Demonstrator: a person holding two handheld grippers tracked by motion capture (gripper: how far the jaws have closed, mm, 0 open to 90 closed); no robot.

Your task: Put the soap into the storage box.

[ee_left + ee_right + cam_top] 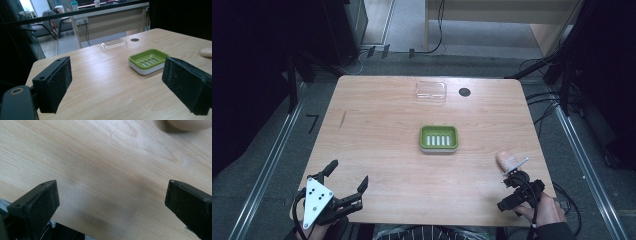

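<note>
A green soap dish [439, 138] with a white base sits mid-table; in the left gripper view the soap dish [149, 60] lies ahead and to the right. A pale pink soap bar [507, 160] rests near the table's right edge, just beyond my right gripper [510, 191]. In the right gripper view the soap bar [187, 123] peeks in at the top, and the right gripper [112, 200] stands open over bare wood. My left gripper [348, 175] is open at the front left corner; in its own view the left gripper [120, 85] has nothing between its jaws.
A clear plastic lid [430, 91] lies near the far edge, with a round black hole [465, 92] in the tabletop [377, 130] beside it. Dark stands and cables flank the table. An office chair [45, 26] and a desk stand beyond the far edge.
</note>
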